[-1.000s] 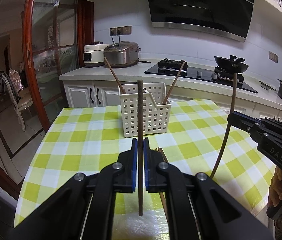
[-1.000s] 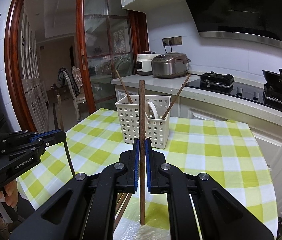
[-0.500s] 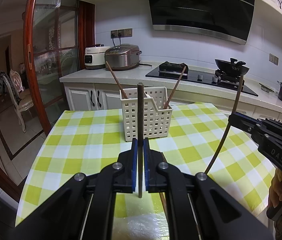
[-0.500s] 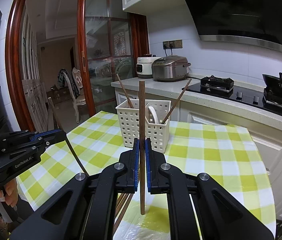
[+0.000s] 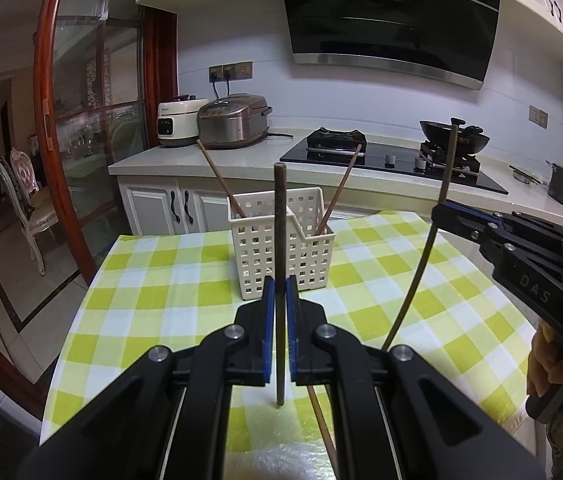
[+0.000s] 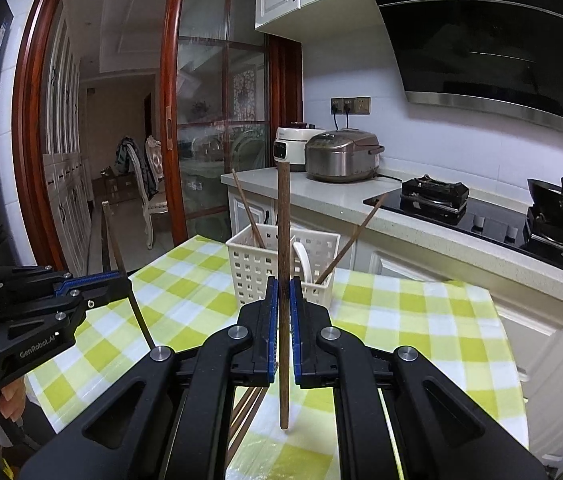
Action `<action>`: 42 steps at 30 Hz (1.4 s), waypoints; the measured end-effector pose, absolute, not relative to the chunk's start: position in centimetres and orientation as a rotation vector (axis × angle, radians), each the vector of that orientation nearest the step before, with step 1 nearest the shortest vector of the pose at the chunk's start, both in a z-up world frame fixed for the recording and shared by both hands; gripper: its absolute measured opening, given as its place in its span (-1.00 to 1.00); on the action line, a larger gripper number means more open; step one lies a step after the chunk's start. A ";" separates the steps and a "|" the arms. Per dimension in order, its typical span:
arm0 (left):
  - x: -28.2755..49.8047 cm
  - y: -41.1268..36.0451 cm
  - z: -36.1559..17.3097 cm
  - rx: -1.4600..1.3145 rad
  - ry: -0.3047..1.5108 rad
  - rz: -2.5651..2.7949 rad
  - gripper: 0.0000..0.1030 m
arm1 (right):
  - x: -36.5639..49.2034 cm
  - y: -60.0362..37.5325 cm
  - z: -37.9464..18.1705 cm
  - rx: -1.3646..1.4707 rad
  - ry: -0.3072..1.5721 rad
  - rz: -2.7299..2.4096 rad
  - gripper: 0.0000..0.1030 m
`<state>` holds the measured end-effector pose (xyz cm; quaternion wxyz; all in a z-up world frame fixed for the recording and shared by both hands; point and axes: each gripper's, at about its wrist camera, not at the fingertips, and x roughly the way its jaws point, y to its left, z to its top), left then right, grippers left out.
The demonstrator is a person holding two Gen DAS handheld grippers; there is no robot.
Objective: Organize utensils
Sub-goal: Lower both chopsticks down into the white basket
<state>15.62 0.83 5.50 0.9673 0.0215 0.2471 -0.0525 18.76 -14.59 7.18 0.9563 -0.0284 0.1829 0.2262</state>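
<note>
Left gripper (image 5: 280, 300): the black tongs with blue pads are clamped on a dark brown wooden chopstick (image 5: 280, 240); the stick is held upright, its top seen above the pads and its lower end hanging below them, over the tablecloth.
Right gripper (image 6: 283, 300): the matching black tongs are closed on a second reddish-brown wooden chopstick (image 6: 282, 220), also upright, gripped at about its middle.
White perforated plastic utensil basket (image 5: 281, 240): stood on the green-and-white checked tablecloth (image 5: 161, 280), beyond both pairs of tongs and apart from them; two thin brown chopsticks are leant outward inside it, one at each end; a white spoon handle (image 6: 302, 256) is seen in it from the right wrist view.
Loose chopsticks on the cloth (image 6: 247, 408): lying below the tongs, near the held sticks' lower ends.
Hidden or unclear: the loose chopsticks are largely covered by the gripper bodies, so their count cannot be told; the basket's inner compartments are partly masked by the held sticks; each person's hand is cut off at the frame edge.
</note>
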 end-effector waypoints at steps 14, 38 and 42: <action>21.0 1.8 12.3 0.053 0.437 -0.093 -0.89 | 26.0 -14.7 11.7 0.019 0.359 0.455 -0.88; 33.1 3.3 18.8 -0.018 0.377 -0.058 -0.89 | 35.6 -11.3 14.8 0.017 0.317 0.462 -0.88; 34.8 3.5 17.1 -0.042 0.409 -0.068 -0.89 | 36.7 -10.6 13.6 0.017 0.350 0.479 -0.88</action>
